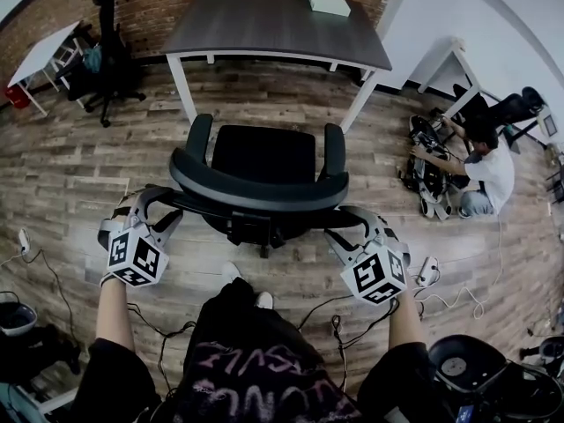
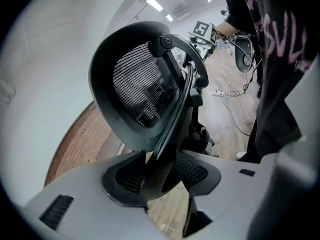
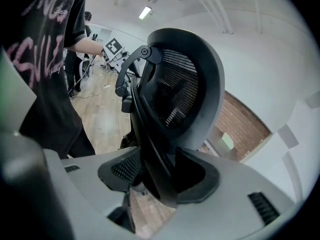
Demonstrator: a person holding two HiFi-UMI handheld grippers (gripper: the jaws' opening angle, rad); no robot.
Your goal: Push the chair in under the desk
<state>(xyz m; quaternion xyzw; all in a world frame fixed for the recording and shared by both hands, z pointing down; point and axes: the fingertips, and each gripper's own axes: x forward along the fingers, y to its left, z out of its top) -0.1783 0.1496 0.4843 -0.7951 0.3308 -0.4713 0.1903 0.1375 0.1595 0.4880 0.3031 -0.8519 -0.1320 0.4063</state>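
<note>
A black office chair (image 1: 264,157) stands on the wood floor, its seat facing the dark desk (image 1: 273,20) and just short of the desk's front edge. My left gripper (image 1: 163,203) is at the left end of the curved backrest (image 1: 256,192), my right gripper (image 1: 352,220) at its right end. In the left gripper view the mesh backrest (image 2: 137,89) fills the picture, and its black frame bar sits between the pads of the left gripper (image 2: 162,171), touching both. The right gripper view shows the same: the backrest (image 3: 182,89) has its frame bar clamped in the right gripper (image 3: 157,176).
A white box (image 1: 328,0) lies on the desk's far right corner. A person (image 1: 480,170) sits on the floor at the right beside equipment. Another black chair (image 1: 106,51) and a white table (image 1: 40,55) stand at the left. Cables trail over the floor near my feet (image 1: 247,287).
</note>
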